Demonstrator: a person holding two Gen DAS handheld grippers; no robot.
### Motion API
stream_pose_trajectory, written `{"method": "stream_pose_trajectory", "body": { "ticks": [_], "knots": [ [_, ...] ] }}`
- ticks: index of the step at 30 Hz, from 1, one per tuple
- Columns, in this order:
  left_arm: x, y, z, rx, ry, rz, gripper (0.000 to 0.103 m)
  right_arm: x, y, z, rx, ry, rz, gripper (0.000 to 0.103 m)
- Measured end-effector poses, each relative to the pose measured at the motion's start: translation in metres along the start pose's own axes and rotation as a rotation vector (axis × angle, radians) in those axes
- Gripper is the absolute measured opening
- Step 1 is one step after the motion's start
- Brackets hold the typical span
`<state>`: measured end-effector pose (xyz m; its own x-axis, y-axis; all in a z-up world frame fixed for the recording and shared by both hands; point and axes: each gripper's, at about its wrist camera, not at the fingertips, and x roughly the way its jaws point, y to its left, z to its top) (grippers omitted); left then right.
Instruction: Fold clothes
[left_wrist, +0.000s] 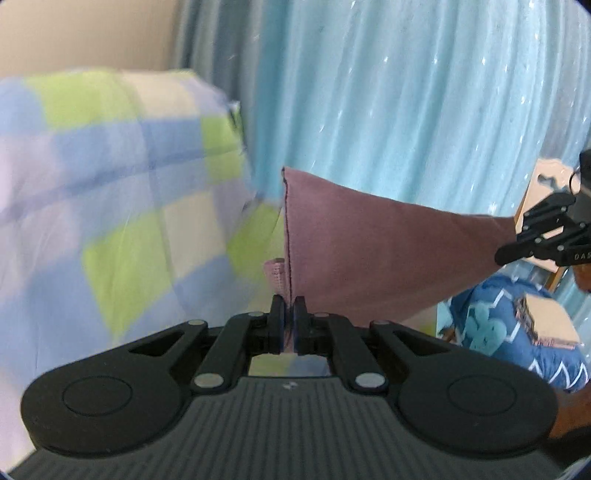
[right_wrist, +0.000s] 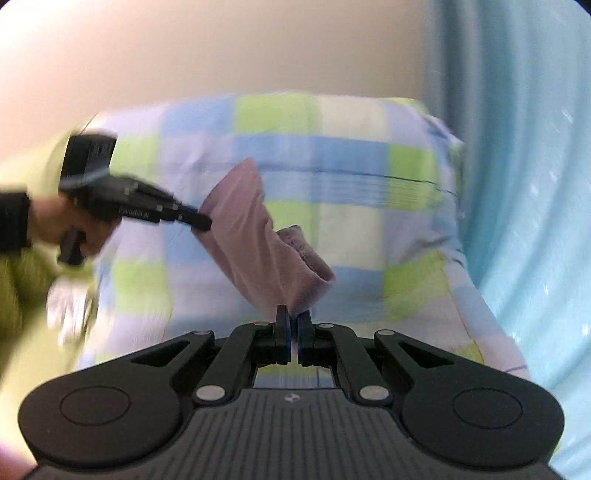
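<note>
The pink cloth (left_wrist: 369, 251) hangs in the air, stretched between the two grippers above the checked bed (right_wrist: 332, 177) — no part of it can be seen resting on the bedding. In the left wrist view it forms a taut panel with a dark stitched seam running down its near edge; in the right wrist view it sags in a loose fold, a hemmed opening showing near its lower end.

The left gripper (left_wrist: 290, 314) has its jaws pressed together on the seamed edge of the cloth, fabric pinched between the blue pads. The right gripper (right_wrist: 293, 325) is likewise clamped on the cloth's other end, jaws nearly meeting with a sliver of pink between them.

The bed cover is blue, green and lilac squares — blurred in both views. A pale blue curtain (left_wrist: 424, 92) hangs beyond the bed's right edge, a beige wall (right_wrist: 221, 48) behind.
</note>
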<state>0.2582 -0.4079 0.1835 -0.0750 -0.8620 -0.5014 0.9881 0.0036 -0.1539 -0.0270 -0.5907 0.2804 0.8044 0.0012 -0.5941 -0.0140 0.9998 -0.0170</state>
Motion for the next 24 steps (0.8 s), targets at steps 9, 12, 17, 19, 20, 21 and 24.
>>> {"method": "stream_pose_trajectory", "body": {
  "ticks": [9,12,17,19,20,21,24],
  "knots": [
    [-0.032,-0.032,-0.176,-0.257,0.286,0.140,0.002,0.064,0.070,-0.130,0.096,0.285,0.291,0.003],
    [-0.017,-0.030,-0.194,-0.304,0.317,0.176,0.002,0.089,0.064,-0.153,0.126,0.337,0.361,0.003],
    [0.030,-0.016,-0.188,-0.301,0.291,0.240,0.002,0.139,0.011,-0.155,0.281,0.356,0.382,0.003],
    [0.054,-0.009,-0.186,-0.280,0.300,0.258,0.002,0.162,-0.010,-0.159,0.339,0.362,0.386,0.003],
    [0.065,-0.006,-0.186,-0.267,0.304,0.265,0.002,0.174,-0.021,-0.162,0.377,0.365,0.378,0.003],
    [0.081,-0.001,-0.189,-0.260,0.321,0.264,0.002,0.186,-0.032,-0.165,0.416,0.368,0.370,0.004],
    [0.118,0.016,-0.202,-0.288,0.407,0.276,0.003,0.220,-0.059,-0.186,0.541,0.400,0.348,0.013]
  ]
}}
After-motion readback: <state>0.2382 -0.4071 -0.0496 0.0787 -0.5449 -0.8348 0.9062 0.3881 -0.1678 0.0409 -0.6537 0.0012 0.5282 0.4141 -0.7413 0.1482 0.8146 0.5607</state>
